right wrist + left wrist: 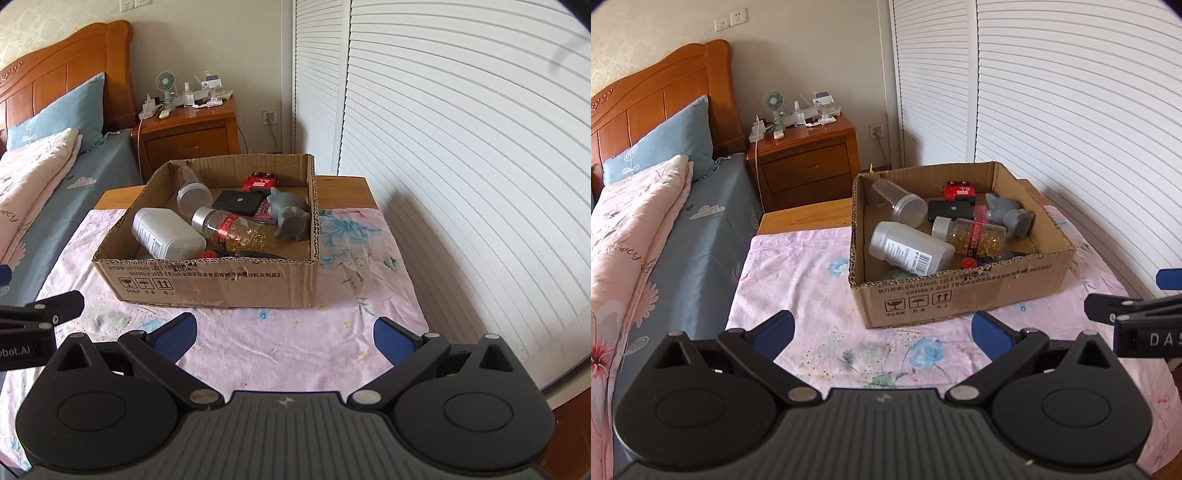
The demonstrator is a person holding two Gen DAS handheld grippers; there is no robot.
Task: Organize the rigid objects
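While the light comes in off the white louvered doors (461, 166), the whole setup sits on a small wooden table (343, 188) draped with a pink flowery cloth (812, 295), pushed up beside a bed (683, 240) with a blue sheet, blue pillow and a pink quilt. A wooden nightstand (809, 158) behind it is cluttered with a little green fan and some bottles (too small to make out much else).

Both grippers hang low over the near end of the table, angled down toward the box and well short of it. The left gripper (882, 334) has its blue-padded fingers spread wide with nothing between them, just cloth underneath. The right gripper (284, 338) is likewise spread wide and empty. They sit side by side, each one's edge poking into the other's view.

The cardboard box (207, 284) is open-topped and holds all the stuff: a white bottle (166, 232) lying on its side by the near-left corner, a clear jar (192, 195) behind it, a bottle of yellow capsules (240, 230) across the middle, a black flat case (238, 202), a red toy car (260, 182) at the back, and a grey elephant figure (290, 218) against the right wall.
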